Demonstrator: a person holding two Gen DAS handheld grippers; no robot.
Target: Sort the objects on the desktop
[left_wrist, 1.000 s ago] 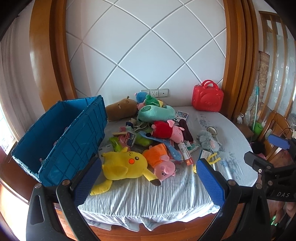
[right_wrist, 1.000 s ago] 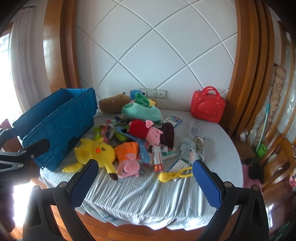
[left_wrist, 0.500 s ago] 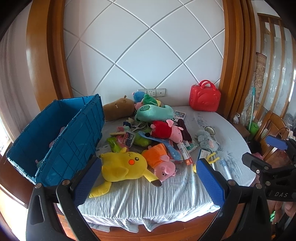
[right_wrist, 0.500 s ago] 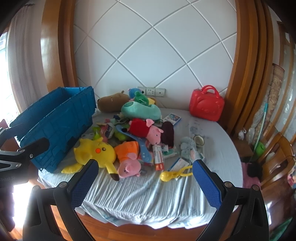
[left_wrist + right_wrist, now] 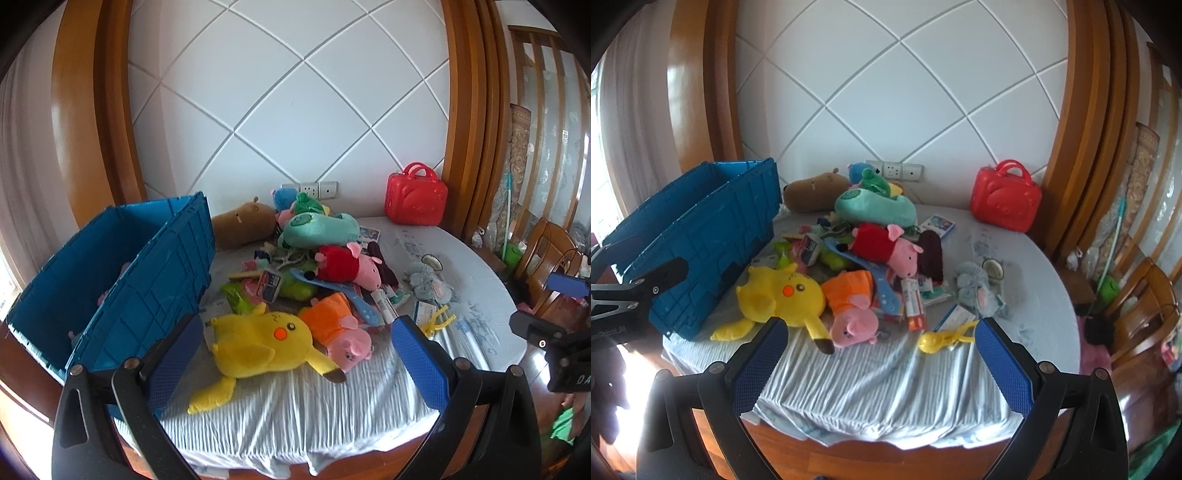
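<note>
Both the left gripper (image 5: 297,354) and right gripper (image 5: 881,352) gape wide, empty, short of the cloth-covered round table (image 5: 1034,295). Yellow Pikachu plush (image 5: 258,345) lies nearest, beside the blue plastic crate (image 5: 122,280). The left view alone shows the crate's inside.

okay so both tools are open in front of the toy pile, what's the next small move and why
Probably ease the left tool forward and down onto the yellow plush. It lies at the near edge of the pile, framed between the open fingers, right beside the blue crate. The right tool is open too, and neither holds anything.
</note>
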